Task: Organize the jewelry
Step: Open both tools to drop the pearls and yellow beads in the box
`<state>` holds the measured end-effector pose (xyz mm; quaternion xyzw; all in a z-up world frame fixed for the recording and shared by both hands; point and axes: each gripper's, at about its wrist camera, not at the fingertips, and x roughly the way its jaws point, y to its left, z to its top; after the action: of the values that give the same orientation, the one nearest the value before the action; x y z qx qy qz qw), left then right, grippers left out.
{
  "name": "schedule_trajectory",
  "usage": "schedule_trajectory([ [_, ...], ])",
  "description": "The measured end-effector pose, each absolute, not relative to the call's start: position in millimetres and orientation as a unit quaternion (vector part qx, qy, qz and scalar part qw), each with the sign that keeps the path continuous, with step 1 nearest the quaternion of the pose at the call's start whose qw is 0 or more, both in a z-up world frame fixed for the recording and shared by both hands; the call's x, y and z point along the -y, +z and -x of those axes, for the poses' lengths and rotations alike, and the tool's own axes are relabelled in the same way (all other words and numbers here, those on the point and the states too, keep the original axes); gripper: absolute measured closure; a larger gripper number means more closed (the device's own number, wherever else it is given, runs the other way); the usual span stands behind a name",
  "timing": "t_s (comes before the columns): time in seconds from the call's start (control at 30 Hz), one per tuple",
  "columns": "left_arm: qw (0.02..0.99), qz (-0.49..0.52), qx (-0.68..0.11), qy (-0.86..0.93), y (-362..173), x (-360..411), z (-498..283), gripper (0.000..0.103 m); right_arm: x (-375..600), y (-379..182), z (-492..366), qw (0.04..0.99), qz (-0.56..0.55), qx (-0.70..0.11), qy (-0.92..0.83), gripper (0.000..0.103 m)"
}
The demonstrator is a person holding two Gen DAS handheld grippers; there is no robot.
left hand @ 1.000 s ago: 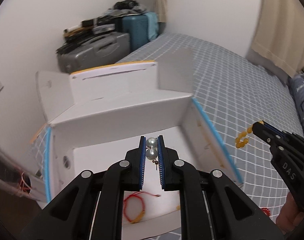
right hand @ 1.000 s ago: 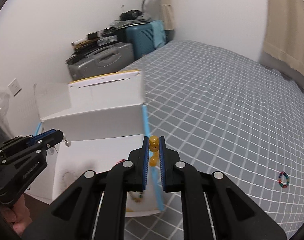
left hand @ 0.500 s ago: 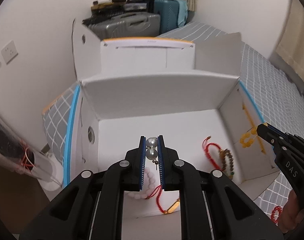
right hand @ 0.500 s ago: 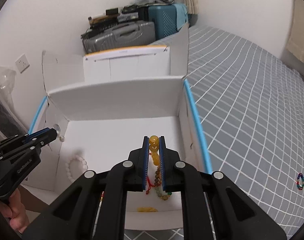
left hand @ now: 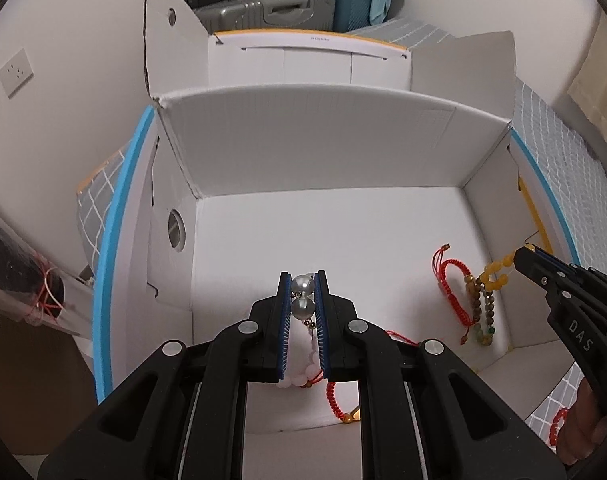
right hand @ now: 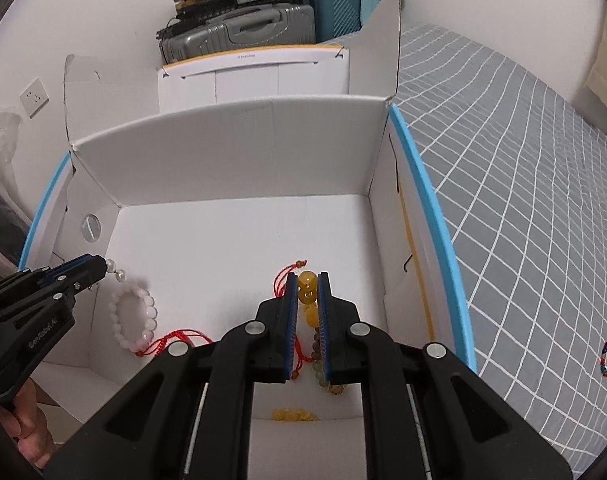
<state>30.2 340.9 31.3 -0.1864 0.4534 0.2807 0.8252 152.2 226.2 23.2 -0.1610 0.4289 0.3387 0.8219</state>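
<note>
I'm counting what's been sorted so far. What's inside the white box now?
In the white box: a pink bead bracelet, red cord bracelets, a brown-green bead strand and yellow beads. The grippers hide some floor.

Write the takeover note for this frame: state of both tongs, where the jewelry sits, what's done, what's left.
Left tongs: shut on the pearl piece, held over the white box.
Right tongs: shut on the amber bead bracelet, also over the box.
Already in the box: pink bead bracelet, red cord bracelets, brown-green bead strand, a small amber piece.
Left: release both held pieces into the box, then collect the multicolour bracelet on the bedspread.
</note>
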Motion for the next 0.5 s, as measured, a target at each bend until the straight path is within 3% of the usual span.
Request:
schedule_trajectory([
  [0.23, 0.819, 0.188, -0.465, 0.277, 26.5, -341.4, -32.0, 0.091, -229.2, 16.8, -153.6, 0.812, 0.166, -0.444, 0.341, 0.093],
  [0.37, 0.819, 0.186, -0.465, 0.279, 28.2, -341.8, -32.3, 0.086, -228.5, 17.5, -153.9, 0.808, 0.162, -0.451, 0.343, 0.088],
  [0.4, 0.82, 0.186, -0.463, 0.279, 30.1, -341.2, -32.0, 0.08, -227.7, 18.7, -153.6, 0.806, 0.16, -0.453, 0.346, 0.074],
  [0.47, 0.826, 0.186, -0.452, 0.282, 35.7, -340.0, -30.1, 0.045, -223.6, 24.0, -153.5, 0.808, 0.149, -0.452, 0.348, 0.053],
  [0.5, 0.828, 0.182, -0.447, 0.285, 38.6, -338.8, -29.4, 0.04, -219.8, 28.8, -153.8, 0.81, 0.138, -0.448, 0.351, 0.046],
])
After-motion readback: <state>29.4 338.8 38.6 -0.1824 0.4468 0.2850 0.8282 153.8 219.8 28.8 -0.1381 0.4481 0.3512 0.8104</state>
